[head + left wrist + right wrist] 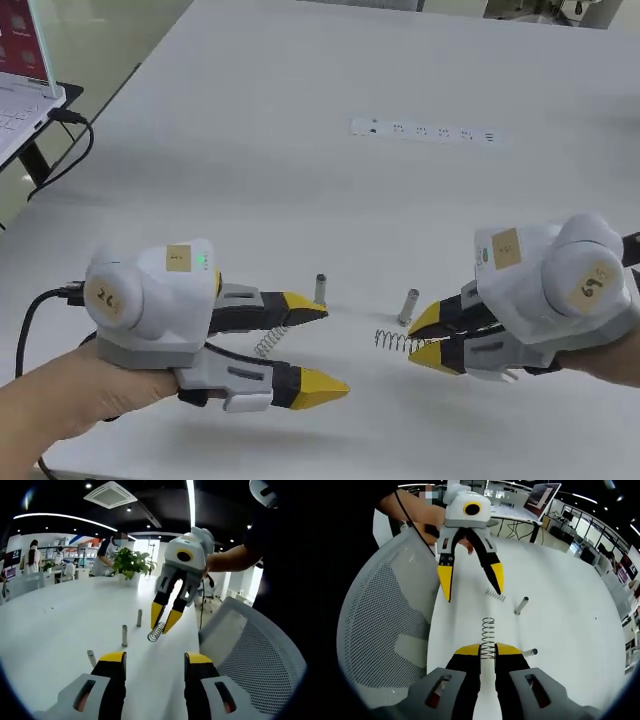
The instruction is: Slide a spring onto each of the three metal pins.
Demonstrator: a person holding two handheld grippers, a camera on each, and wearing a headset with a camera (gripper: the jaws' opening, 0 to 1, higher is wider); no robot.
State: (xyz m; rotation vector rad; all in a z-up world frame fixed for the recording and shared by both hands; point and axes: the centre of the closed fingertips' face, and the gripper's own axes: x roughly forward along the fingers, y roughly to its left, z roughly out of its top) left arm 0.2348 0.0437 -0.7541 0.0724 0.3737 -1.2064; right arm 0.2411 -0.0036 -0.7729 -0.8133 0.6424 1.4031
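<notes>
Head view: a spring [392, 341] is clamped in the right gripper [428, 340]; the left gripper [325, 350] is spread, empty. A second spring [268, 341] is seen beside its jaws.

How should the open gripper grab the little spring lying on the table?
Probably near one end, fingers squeezing its sides, coming down from above. The spring lies flat on the table by the open left gripper, and a free end could then slip over a pin.
</notes>
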